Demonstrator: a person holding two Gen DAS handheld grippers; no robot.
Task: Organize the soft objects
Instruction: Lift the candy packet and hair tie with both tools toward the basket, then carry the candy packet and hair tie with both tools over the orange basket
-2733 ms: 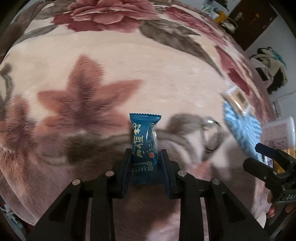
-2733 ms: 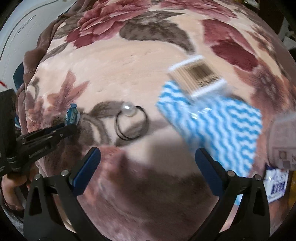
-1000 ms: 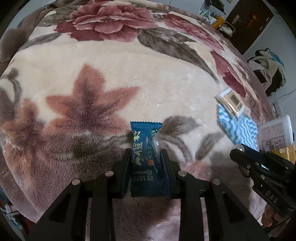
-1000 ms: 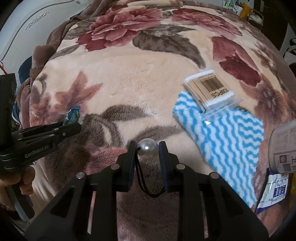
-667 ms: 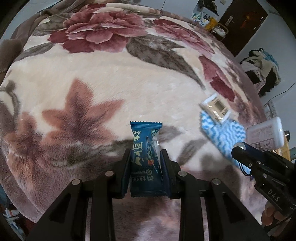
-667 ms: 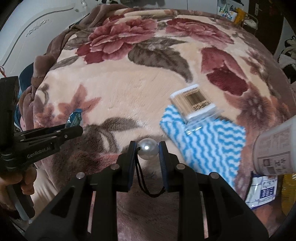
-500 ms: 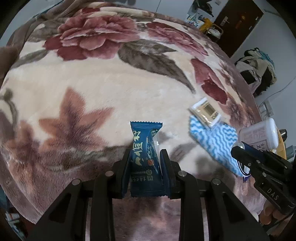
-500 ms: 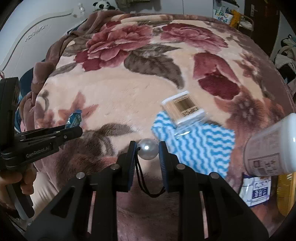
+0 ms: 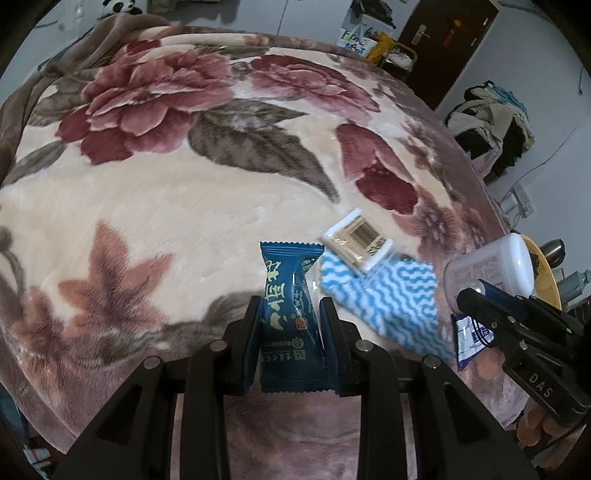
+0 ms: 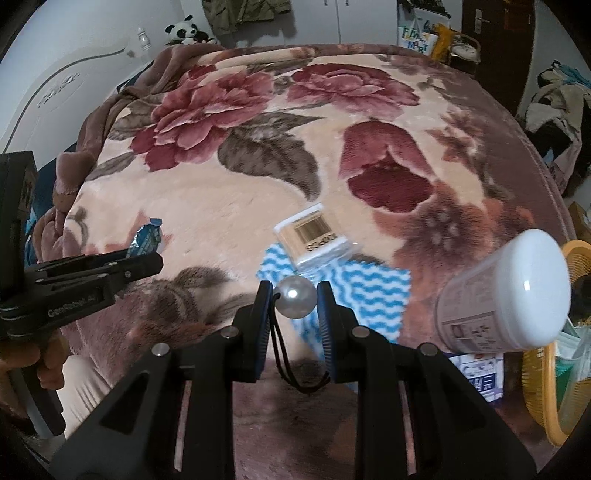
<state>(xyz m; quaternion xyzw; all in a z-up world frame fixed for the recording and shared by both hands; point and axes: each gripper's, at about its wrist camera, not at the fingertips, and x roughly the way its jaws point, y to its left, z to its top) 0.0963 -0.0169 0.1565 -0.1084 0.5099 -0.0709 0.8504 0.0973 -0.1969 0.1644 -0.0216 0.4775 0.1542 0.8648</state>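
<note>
Left wrist: left tongs [image 9: 289, 321] pinch blue packet [image 9: 289, 317]; right tongs [image 10: 294, 299] pinch pearl hair tie [image 10: 295, 297].

Bare blanket [image 10: 229, 206] left; white jar [image 10: 506, 295] blocks right.

We count: one blue snack packet [image 9: 290, 317], one pearl hair tie [image 10: 294, 297], one blue-white wavy cloth [image 10: 364, 291], one box of cotton swabs [image 10: 314, 234], one white plastic jar [image 10: 506, 295], one yellow basket [image 10: 537, 384], one floral blanket [image 10: 221, 206], one panda toy [image 10: 184, 31]. Claws: two, left claw [image 9: 290, 314] and right claw [image 10: 294, 295].
</note>
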